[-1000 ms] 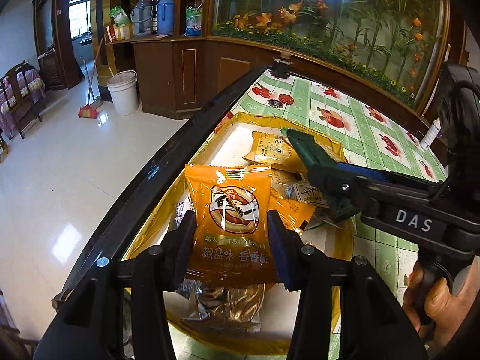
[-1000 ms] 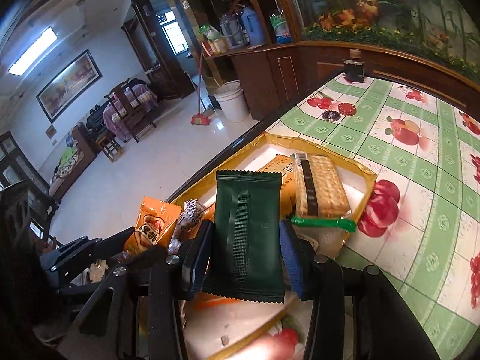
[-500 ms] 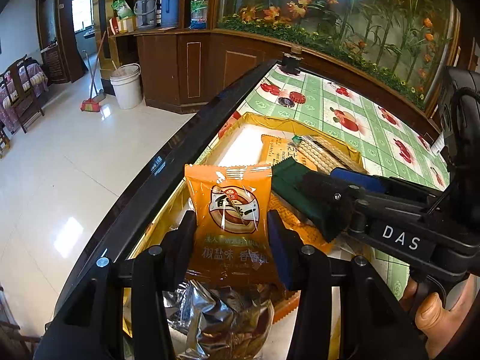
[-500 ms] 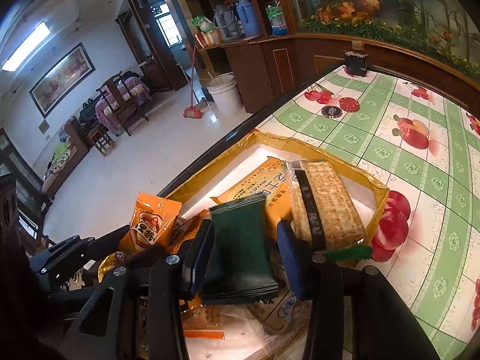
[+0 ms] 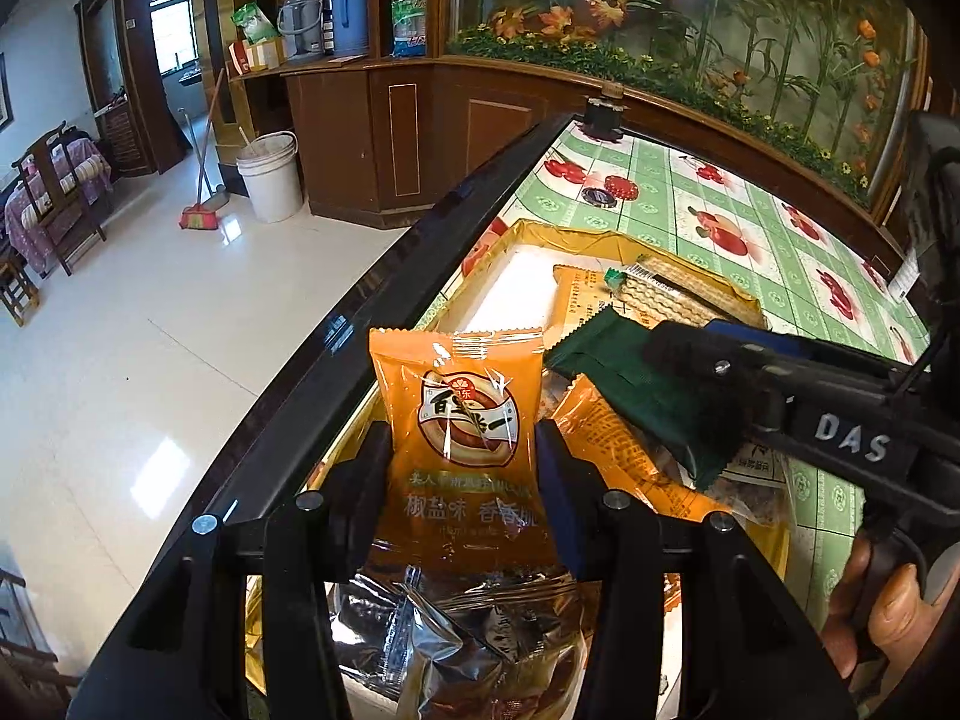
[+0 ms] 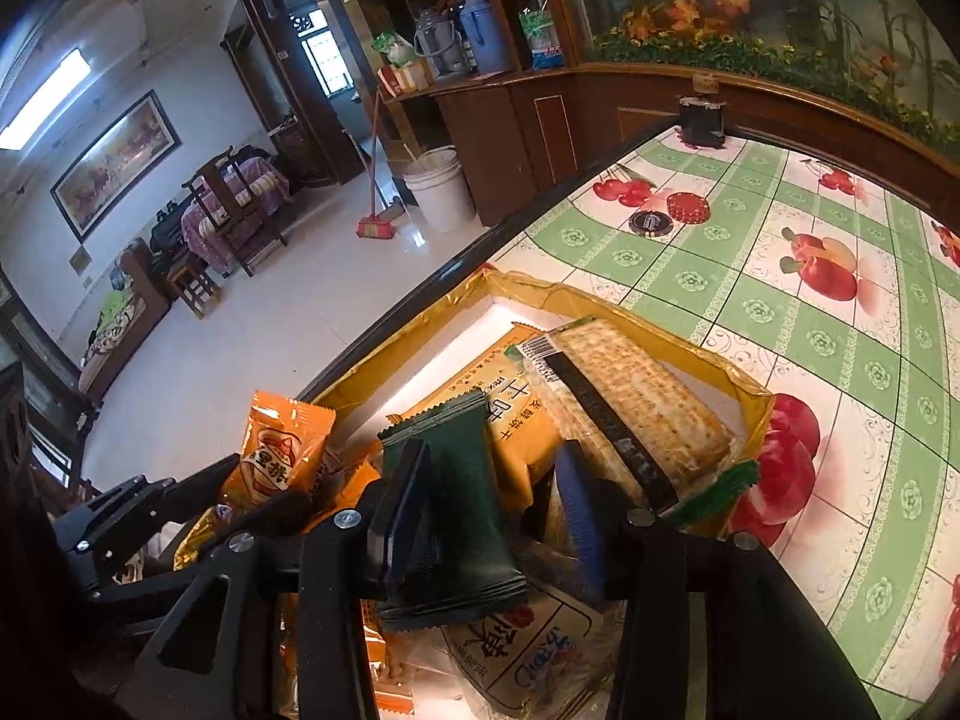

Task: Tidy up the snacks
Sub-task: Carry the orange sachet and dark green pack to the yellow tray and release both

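My left gripper (image 5: 462, 474) is shut on an orange snack packet (image 5: 462, 420) and holds it upright over the near end of a gold tray (image 5: 540, 234). The packet also shows in the right wrist view (image 6: 282, 450). My right gripper (image 6: 492, 504) stands open over the tray. A dark green packet (image 6: 462, 480) lies between its fingers, against the left one and apart from the right one, resting on the snack pile. It also shows in the left wrist view (image 5: 630, 384). A cracker pack (image 6: 630, 402) and other orange packets lie in the tray (image 6: 750, 384).
The tray sits on a table with a green fruit-print cloth (image 6: 810, 228), by its dark edge (image 5: 360, 354). A dark jar (image 6: 702, 120) and two round lids (image 6: 672, 213) stand at the far end. A silver foil bag (image 5: 444, 642) lies under my left gripper. Tiled floor lies to the left.
My right gripper has lowered the green packet onto the snacks in the tray and opened, letting it go. My left gripper has kept its hold on the orange packet and drawn back slightly.
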A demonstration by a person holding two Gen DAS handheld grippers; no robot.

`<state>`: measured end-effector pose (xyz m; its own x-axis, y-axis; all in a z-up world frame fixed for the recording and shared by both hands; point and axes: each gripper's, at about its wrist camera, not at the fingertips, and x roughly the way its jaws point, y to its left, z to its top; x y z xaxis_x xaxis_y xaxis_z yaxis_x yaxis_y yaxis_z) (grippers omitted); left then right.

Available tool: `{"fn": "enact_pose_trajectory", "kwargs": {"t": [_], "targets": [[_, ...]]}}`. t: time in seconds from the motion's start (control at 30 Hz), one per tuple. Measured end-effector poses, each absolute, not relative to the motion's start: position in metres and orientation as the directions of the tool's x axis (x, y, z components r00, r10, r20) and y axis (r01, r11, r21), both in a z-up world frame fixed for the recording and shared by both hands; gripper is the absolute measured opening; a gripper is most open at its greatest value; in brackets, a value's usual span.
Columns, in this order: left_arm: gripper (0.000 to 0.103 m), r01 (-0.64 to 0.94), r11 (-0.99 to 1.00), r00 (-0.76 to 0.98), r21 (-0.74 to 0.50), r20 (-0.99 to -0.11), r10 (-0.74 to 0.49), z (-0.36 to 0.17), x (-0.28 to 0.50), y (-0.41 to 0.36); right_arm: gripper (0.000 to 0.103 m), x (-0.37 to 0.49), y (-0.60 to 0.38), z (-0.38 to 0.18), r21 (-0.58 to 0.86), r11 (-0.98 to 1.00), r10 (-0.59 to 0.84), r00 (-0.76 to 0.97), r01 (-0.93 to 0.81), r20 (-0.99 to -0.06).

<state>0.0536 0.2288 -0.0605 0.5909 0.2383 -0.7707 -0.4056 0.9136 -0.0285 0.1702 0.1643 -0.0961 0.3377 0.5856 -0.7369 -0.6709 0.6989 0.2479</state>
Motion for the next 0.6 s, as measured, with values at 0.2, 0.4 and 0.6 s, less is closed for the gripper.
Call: {"fn": "enact_pose_trajectory", "kwargs": {"t": [0.2, 0.4, 0.6], "targets": [[0.049, -0.411, 0.912, 0.590, -0.016, -0.767, 0.252, -0.061, 0.051, 0.227, 0.063, 0.167, 0.147, -0.083, 0.260, 0.711, 0.600, 0.371, -0.653, -0.709], [0.050, -0.401, 0.916, 0.594, 0.017, -0.757, 0.274, -0.062, 0.049, 0.215, 0.069, 0.159, 0.129, -0.074, 0.276, 0.720, 0.610, 0.391, -0.637, -0.689], [0.053, -0.406, 0.913, 0.594, 0.038, -0.748, 0.296, -0.060, 0.044, 0.209, 0.076, 0.150, 0.113, -0.073, 0.294, 0.732, 0.611, 0.401, -0.615, -0.683]]}}
